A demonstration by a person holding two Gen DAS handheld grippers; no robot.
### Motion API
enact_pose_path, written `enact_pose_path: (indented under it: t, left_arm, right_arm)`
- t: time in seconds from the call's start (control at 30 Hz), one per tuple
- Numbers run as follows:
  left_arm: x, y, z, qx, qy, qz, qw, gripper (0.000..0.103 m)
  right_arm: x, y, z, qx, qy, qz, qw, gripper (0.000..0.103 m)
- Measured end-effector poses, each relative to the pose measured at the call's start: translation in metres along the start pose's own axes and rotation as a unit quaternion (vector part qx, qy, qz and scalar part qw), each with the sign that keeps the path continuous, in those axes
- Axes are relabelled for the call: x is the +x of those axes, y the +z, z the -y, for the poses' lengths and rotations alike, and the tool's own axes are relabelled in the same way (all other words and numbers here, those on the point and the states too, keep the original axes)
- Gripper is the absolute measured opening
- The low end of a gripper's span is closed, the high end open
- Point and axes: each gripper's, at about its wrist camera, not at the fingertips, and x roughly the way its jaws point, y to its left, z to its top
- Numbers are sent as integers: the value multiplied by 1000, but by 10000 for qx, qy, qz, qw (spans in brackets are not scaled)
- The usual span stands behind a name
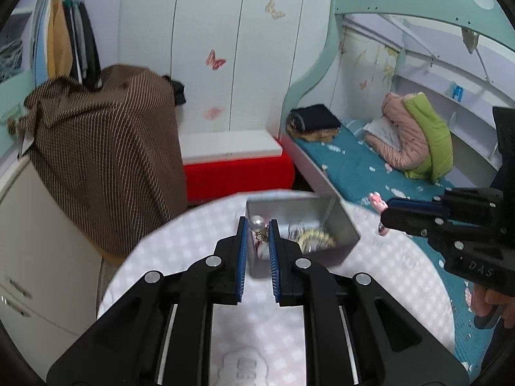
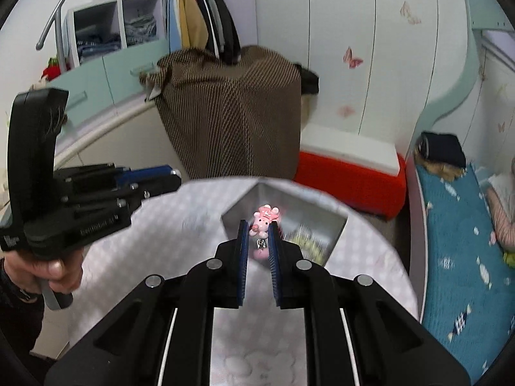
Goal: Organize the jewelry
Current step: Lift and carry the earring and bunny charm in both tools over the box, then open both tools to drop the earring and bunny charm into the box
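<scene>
- Black left gripper (image 1: 258,225) with blue finger pads fills the near part of the left wrist view; its jaws are clamped on a pearl-and-metal jewelry piece (image 1: 260,227), whose silvery pearl shows just above the fingertips.
- Black right gripper (image 2: 258,229) with blue pads likewise pinches a pink cartoon-figure charm (image 2: 263,222); the charm's head sticks out past the fingertips and a small metal clasp shows between the pads.
- Under both grippers lies a round table (image 1: 180,251) covered in a pale checked cloth.
- On the table's far part sits an open square metal tin (image 1: 346,228); blurred gold-and-silver jewelry (image 1: 313,236) lies inside it, toward its right side.
- Both held pieces hang over the tin, the pearl piece at its near left, the pink charm beyond its right edge in the left wrist view.
- Left of the table, further off, stands a bulky shape draped in brown striped fabric (image 1: 106,157).
- Beyond the table is a red box with a white top (image 1: 238,173), against white panelled wardrobe doors with butterfly stickers (image 1: 215,60).
- To the right, a bed with a teal patterned cover (image 1: 363,167) holds a pink and green jacket (image 1: 415,138).
</scene>
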Motion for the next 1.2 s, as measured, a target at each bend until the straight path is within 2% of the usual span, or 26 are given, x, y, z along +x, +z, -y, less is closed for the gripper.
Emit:
enact_pose_path:
  t: [0.23, 0.4, 0.7, 0.77, 0.8, 0.83, 0.9, 0.93, 0.97, 1.0, 1.07, 1.1, 1.2]
  left_arm:
    - [19, 46, 11, 85, -242, 100, 9996, 13]
    - [43, 64, 17, 68, -415, -40, 9991, 13]
    - [86, 67, 22, -18, -509, -422, 9978, 14]
    - [93, 65, 21, -56, -497, -501, 9975, 18]
    - [96, 65, 19, -76, -493, -535, 9973, 35]
    - [97, 64, 17, -119, -451, -556, 9974, 67]
    - [95, 62, 12, -193, -253, -421, 9986, 85]
    - [92, 62, 9, -224, -202, -354, 9989, 88]
    - [90, 61, 7, -250, -156, -339, 9990, 90]
    - [87, 61, 5, -270, -108, -329, 9990, 91]
    - [80, 59, 1, -305, 53, -258, 9992, 93]
    - [76, 59, 0, -313, 130, -219, 9992, 95]
    - [61, 57, -4, -330, 328, -90, 9989, 96]
  right_arm:
    - [5, 33, 19, 156, 14, 204, 9997, 11]
    - [21, 40, 32, 323, 34, 89, 9994, 11]
    - [56, 29, 51, 745, 121, -298, 9967, 12]
    - [59, 27, 54, 853, 98, -320, 9958, 12]
    - [60, 25, 57, 960, 98, -328, 9948, 16]
    - [60, 24, 59, 1011, 78, -317, 9943, 20]
    - [57, 21, 63, 1154, 21, -253, 9930, 33]
    - [55, 20, 65, 1224, 35, -220, 9922, 38]
    - [51, 19, 66, 1271, -25, -159, 9918, 52]
    - [49, 19, 67, 1288, -59, -111, 9916, 71]
    - [40, 18, 68, 1383, -88, 58, 9903, 92]
    - [35, 18, 68, 1454, -102, 136, 9892, 96]
    - [29, 17, 68, 1522, -227, 154, 9880, 96]
